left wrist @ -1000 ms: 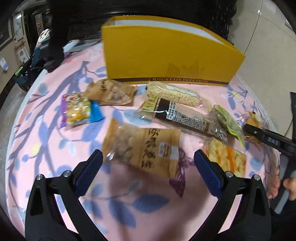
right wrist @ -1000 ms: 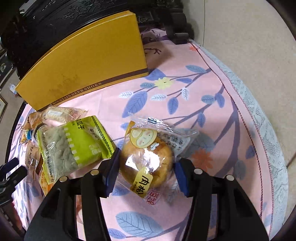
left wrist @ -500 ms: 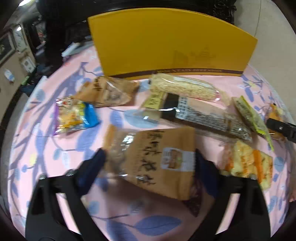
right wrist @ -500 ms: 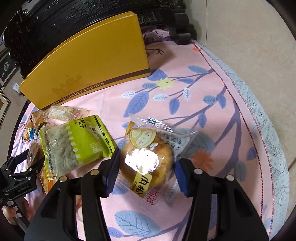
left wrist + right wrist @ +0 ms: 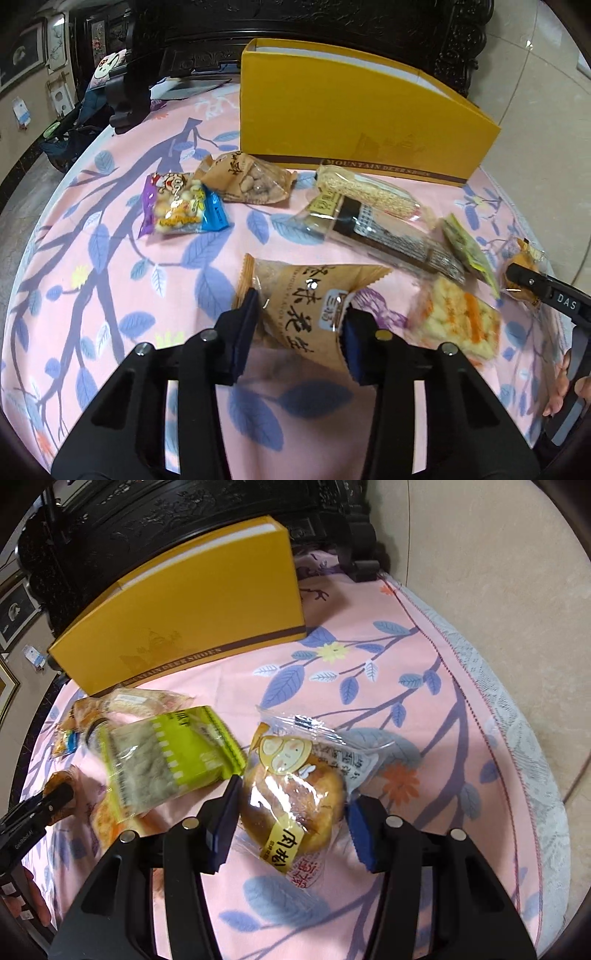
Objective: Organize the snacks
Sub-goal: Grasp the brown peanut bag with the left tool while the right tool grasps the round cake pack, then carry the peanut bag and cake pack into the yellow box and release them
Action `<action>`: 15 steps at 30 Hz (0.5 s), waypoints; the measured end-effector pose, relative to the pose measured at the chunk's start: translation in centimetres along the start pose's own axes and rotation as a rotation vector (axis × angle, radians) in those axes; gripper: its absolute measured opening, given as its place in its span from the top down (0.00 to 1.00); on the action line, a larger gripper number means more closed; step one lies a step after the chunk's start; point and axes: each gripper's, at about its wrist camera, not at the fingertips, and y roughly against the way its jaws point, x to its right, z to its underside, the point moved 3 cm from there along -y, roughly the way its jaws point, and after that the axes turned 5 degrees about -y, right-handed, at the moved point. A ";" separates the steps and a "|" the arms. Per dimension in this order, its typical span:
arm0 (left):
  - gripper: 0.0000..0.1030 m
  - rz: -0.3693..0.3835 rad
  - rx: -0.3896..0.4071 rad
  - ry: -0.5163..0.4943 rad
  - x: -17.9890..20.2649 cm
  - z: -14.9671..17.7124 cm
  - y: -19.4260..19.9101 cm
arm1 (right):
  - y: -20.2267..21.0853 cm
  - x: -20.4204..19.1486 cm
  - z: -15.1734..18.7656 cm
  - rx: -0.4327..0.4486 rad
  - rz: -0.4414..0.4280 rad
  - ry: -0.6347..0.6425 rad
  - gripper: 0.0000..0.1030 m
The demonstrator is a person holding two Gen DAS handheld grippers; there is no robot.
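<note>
A brown peanut packet [image 5: 306, 295] lies on the pink leaf-print cloth [image 5: 110, 295], and my left gripper [image 5: 301, 332] is closing on it. Its blue pads press the packet's sides, which buckle upward. In the right wrist view my right gripper [image 5: 291, 819] is shut on a clear-wrapped round bun [image 5: 295, 794], one pad on each side. The yellow shoe box [image 5: 351, 122] stands at the back of the table, also the yellow shoe box [image 5: 192, 616]. The right gripper's finger [image 5: 535, 291] shows at the right edge of the left wrist view, against the bun [image 5: 524, 262].
Loose snacks lie before the box: a purple-blue packet [image 5: 181, 210], a brown nut packet [image 5: 251, 181], a sesame bar [image 5: 369, 192], a long dark packet [image 5: 388, 236], a green packet [image 5: 170, 757] and an orange-yellow cracker packet [image 5: 458, 325]. Dark carved furniture [image 5: 332, 22] stands behind. The table's lace edge [image 5: 517, 738] runs on the right.
My left gripper's jaws went from wide apart to pressed against the brown peanut packet, which now buckles between them. The right gripper keeps its hold on the bun.
</note>
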 end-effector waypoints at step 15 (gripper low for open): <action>0.60 0.042 0.098 -0.020 1.5 0.6 7.2 | 4.4 -3.7 1.6 0.046 -0.058 0.066 0.47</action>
